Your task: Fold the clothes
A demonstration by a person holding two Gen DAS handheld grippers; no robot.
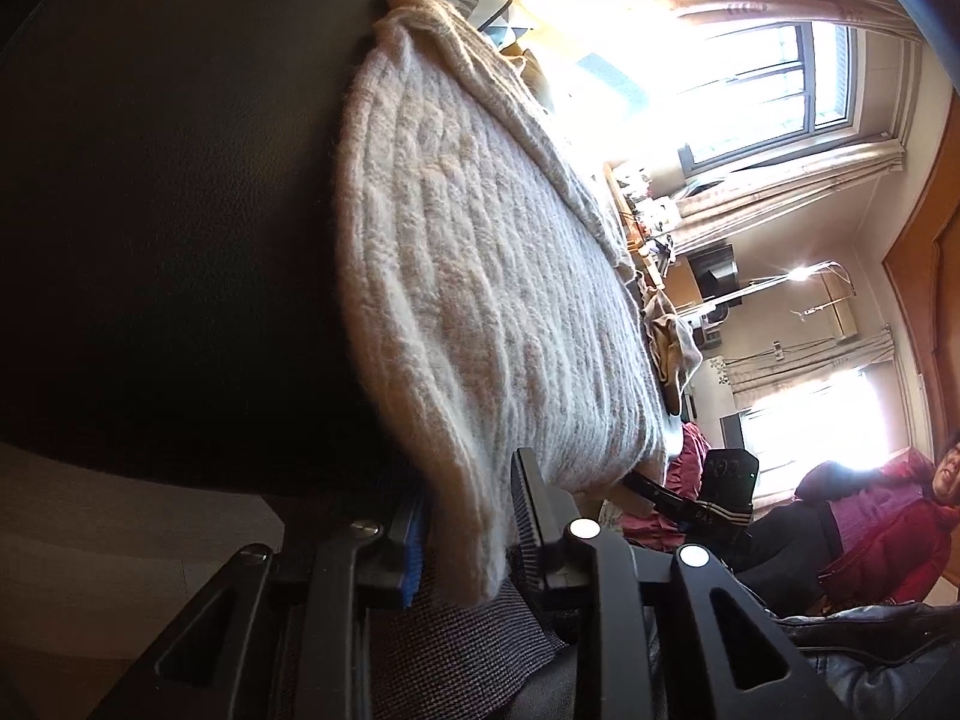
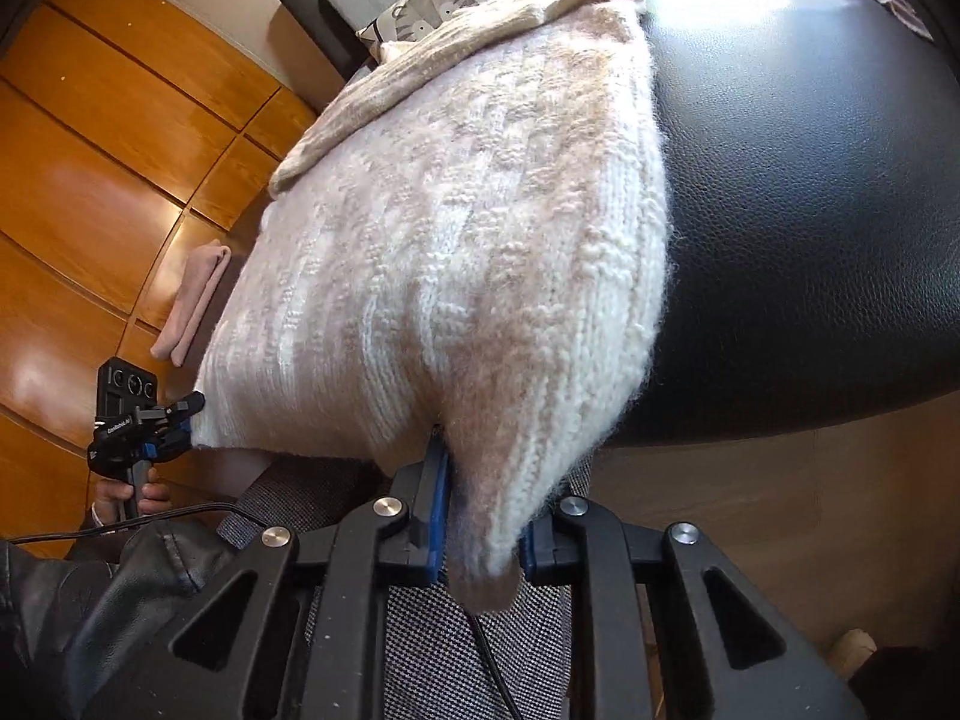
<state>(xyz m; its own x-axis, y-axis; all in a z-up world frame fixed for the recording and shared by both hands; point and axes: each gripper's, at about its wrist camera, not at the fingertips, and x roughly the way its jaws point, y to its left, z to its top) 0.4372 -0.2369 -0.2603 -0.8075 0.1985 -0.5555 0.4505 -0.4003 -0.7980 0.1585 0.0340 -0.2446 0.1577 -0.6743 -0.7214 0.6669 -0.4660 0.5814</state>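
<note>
Sweater (image 2: 456, 228) hem corners pinched — one in each hand-held gripper (image 2: 480, 534).

A black leather surface (image 2: 810, 210) fills the right wrist view from one to four o'clock, a cat-print cushion (image 2: 432, 6) sits at twelve, wooden cabinet doors (image 2: 90, 180) at nine, and a barred window (image 1: 762, 84) glows at two in the left view.

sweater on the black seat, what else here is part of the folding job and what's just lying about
Part of the job:
- knitted sweater, spread on the black leather surface
- left gripper, closed on its near hem corner
- right gripper, closed on the other near corner

Just lying about:
- folded pink cloth
- tiger-print cushion
- crumpled beige garment
</note>
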